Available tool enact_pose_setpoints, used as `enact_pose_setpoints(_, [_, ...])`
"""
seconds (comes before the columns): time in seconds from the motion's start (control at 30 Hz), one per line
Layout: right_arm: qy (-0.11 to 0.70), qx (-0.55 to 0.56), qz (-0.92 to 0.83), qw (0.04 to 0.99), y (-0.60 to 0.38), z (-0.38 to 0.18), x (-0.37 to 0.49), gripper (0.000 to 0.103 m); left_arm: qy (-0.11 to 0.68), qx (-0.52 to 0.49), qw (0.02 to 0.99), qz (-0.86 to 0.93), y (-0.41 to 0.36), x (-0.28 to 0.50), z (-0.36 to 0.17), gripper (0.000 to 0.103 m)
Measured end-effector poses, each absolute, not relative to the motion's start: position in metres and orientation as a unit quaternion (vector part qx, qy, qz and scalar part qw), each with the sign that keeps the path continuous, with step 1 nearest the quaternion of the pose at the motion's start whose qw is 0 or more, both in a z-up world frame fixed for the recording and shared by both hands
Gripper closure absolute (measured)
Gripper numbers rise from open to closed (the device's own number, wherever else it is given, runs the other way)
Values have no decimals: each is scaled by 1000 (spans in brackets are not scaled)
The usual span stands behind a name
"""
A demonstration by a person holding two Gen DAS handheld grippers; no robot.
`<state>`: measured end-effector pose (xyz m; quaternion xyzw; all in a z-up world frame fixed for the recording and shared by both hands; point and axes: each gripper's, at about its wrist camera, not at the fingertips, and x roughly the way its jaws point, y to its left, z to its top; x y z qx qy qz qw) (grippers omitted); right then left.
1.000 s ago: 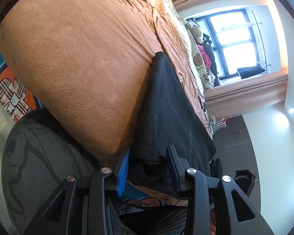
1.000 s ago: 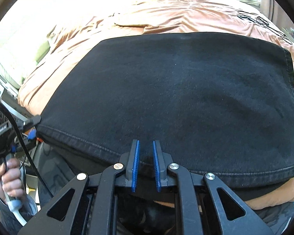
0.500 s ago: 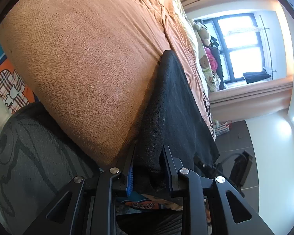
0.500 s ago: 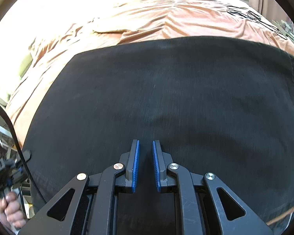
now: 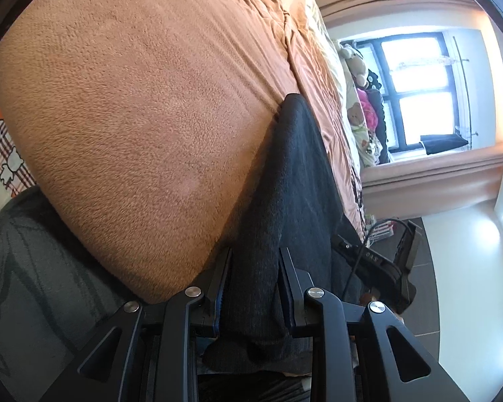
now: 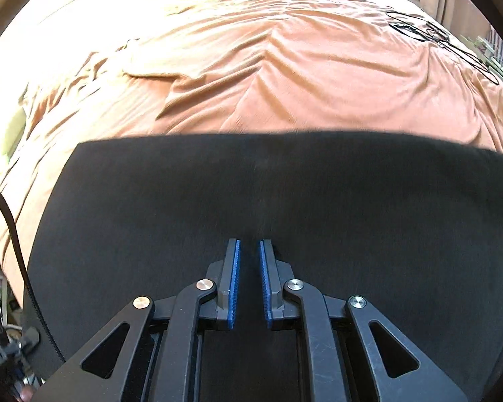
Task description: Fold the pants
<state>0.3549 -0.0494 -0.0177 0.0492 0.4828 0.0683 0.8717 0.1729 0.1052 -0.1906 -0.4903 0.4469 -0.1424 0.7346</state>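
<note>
Black pants (image 6: 251,184) lie flat across the near part of an orange blanket-covered bed (image 6: 285,67). My right gripper (image 6: 249,244) hovers low over the middle of the pants, its blue pads almost together with nothing between them. In the left wrist view the pants (image 5: 295,174) run away along the bed's edge. My left gripper (image 5: 255,254) is shut on their near edge, and a thick bunch of black cloth fills the space between its pads. The right hand's black gripper body (image 5: 379,264) shows just beyond the pants.
The orange blanket (image 5: 134,100) curves over the mattress edge. Soft toys (image 5: 355,67) and a window (image 5: 419,93) lie at the bed's far end. Grey printed fabric (image 5: 33,284) sits below the bed edge. A thin black cable (image 6: 436,33) lies on the far blanket.
The left jaws closed onto the pants' edge and have held it since. The right gripper travelled from the near hem forward over the middle of the pants.
</note>
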Motion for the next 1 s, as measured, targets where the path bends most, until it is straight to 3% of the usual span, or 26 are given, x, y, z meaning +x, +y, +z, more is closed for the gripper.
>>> enact_pose_setpoints(0.47, [487,39,57,871,-44,-16,394,95,440,-512,727,-126,106,186,-195,79])
enact_pose_setpoints(0.67, [500,45,74,862,-50,-17,367,95,435,-504,737,-118,103,183,-184,88])
enact_pose_setpoints(1.0, [502,73,115,854,-61,-7,294,95,411,-472,768,-136,84,180,-135,92])
